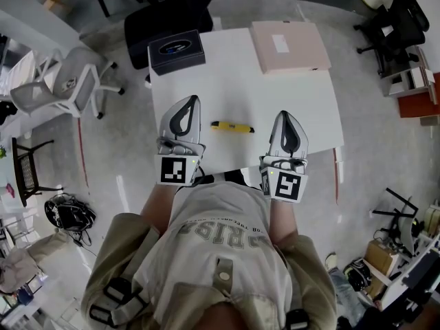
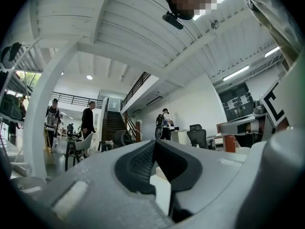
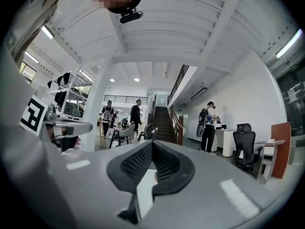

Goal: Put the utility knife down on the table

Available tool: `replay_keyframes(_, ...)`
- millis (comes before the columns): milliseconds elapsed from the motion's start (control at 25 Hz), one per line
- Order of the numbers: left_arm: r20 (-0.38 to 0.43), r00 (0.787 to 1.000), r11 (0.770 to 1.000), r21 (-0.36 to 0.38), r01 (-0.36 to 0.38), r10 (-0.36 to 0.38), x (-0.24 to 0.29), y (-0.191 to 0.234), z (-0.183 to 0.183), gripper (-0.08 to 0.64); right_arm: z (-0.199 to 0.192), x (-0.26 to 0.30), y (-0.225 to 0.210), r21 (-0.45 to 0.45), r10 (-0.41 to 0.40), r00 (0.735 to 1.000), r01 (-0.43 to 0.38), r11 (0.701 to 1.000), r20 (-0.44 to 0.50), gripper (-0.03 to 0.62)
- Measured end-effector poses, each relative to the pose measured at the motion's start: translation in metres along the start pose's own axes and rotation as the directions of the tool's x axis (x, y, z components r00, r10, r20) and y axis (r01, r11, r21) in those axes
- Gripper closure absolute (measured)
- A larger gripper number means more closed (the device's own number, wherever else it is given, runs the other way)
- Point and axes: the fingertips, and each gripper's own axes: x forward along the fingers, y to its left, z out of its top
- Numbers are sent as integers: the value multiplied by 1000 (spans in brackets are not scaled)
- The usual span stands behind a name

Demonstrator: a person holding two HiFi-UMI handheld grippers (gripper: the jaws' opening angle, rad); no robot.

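A yellow and black utility knife (image 1: 232, 126) lies flat on the white table (image 1: 240, 88), near its front edge, between my two grippers. My left gripper (image 1: 190, 100) is to the knife's left, shut and empty, tips over the table. To the knife's right my right gripper (image 1: 284, 115) is also shut with nothing in it. Neither touches the knife. In the left gripper view the left gripper (image 2: 155, 142) has its jaws together, and in the right gripper view the right gripper (image 3: 152, 144) does too; both views look level across the room and neither shows the knife.
A dark box (image 1: 177, 51) sits at the table's far left corner and a pink flat box (image 1: 289, 45) at the far right. A white office chair (image 1: 65, 84) stands left of the table, a black chair (image 1: 168, 12) behind it. People stand far off in the hall.
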Motion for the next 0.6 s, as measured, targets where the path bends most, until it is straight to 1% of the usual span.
replay_keyframes(200,1,1000,1000,6,-5,5,3,-1,2,546,3,3,0,-24,-8,1000,8,1000,9,592)
replay_keyframes(320,1,1000,1000,7,-3,3,4,-2,3,546,6,5,1,-20,-14,1000,15,1000,9,592)
replay_keyframes(600,-1,1000,1000,6,-2,2,5,-3,0,546,0,9,-3,-57,-26,1000,26,998,-9,592)
